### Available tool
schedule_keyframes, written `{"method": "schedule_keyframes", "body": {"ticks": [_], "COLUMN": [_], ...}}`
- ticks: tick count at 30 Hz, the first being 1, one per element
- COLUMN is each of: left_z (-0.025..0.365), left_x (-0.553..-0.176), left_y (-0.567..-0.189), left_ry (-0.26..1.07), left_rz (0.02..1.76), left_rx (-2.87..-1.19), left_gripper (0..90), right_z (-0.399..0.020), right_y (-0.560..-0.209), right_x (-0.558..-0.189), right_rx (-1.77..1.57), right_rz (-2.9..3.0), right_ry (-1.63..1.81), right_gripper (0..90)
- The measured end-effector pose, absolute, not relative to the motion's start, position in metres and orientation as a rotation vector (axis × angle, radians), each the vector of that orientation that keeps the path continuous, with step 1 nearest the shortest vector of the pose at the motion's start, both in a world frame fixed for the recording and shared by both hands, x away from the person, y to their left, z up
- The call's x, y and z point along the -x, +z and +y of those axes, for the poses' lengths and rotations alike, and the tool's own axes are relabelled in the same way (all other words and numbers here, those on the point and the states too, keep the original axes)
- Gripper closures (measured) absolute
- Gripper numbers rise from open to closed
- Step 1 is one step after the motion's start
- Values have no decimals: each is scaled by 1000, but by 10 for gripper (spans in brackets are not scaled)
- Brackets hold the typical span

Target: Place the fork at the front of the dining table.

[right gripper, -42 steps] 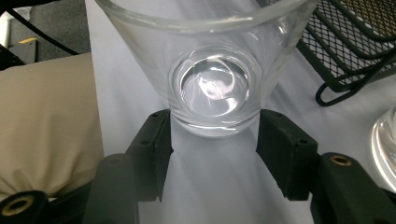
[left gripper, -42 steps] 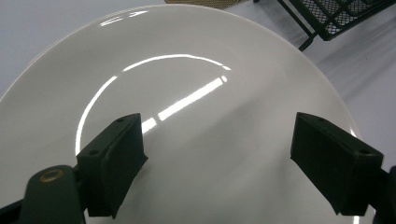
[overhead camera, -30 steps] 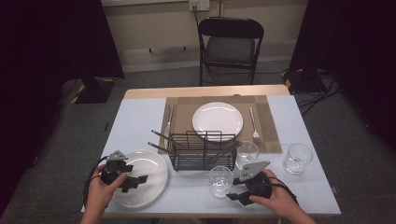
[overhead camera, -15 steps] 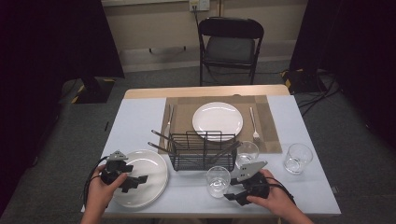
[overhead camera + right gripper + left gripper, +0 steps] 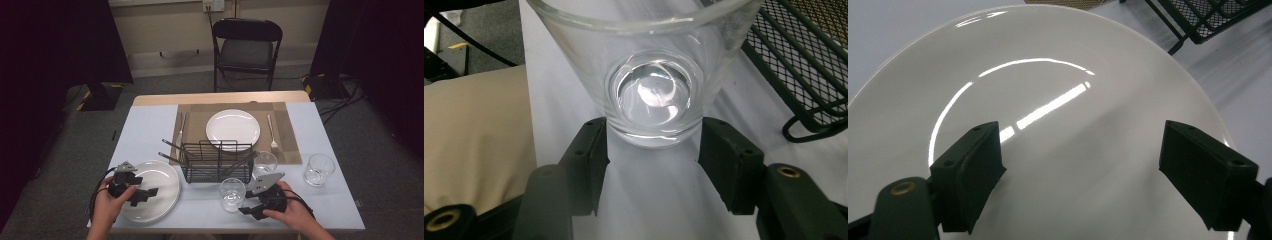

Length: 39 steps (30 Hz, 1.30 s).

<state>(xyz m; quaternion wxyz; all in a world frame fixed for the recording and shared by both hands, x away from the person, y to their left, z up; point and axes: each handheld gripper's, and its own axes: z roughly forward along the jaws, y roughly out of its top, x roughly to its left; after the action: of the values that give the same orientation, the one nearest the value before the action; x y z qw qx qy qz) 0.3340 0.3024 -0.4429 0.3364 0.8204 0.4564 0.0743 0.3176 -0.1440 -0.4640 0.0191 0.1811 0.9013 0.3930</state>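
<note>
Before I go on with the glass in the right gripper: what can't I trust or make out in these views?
- Grip on the glass: in the right gripper view the pads flank its base; actual contact is too close to call.
- Utensils in the wire rack: high view, too small to identify.
- Near rim of the plate: cut off by the left gripper view's bottom edge, behind the open left gripper.

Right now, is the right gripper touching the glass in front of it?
Touching: in the right gripper view both pads of the right gripper press the base of the glass.
</note>
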Motion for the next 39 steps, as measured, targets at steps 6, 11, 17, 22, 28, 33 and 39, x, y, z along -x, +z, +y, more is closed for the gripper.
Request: {"method": "schedule_keyframes", "body": {"ticks": [6, 11, 17, 22, 28, 33, 39], "left_z": [302, 302, 303, 303, 303, 303, 303], "left_x": [-334, -334, -334, -334, -334, -334, -334], "left_y": [-443, -443, -442, -443, -442, -442, -442], "left_ry": [193, 192, 194, 192, 192, 198, 196], "left_rz": [1189, 1189, 1187, 1188, 1186, 1189, 1187], "left_rx": [-2138, -2138, -2141, -2139, -2142, -2134, -2135], "left_gripper": [170, 170, 170, 170, 170, 170, 171], "right_z": [-142, -141, -140, -140, -138, -137, -136], "right_y": [-464, -465, -465, -465, -464, -465, -464], "right_x": [-318, -318, -318, -318, -318, -318, -318], "right_rx": [-559, -559, -558, -558, -555, -550, -552], "right_rz": [2795, 2795, 2793, 2792, 2794, 2794, 2793], "right_ry": [1228, 1231, 1235, 1239, 1239, 1252, 1253], "right_gripper": [448, 448, 448, 448, 447, 444, 444]}}
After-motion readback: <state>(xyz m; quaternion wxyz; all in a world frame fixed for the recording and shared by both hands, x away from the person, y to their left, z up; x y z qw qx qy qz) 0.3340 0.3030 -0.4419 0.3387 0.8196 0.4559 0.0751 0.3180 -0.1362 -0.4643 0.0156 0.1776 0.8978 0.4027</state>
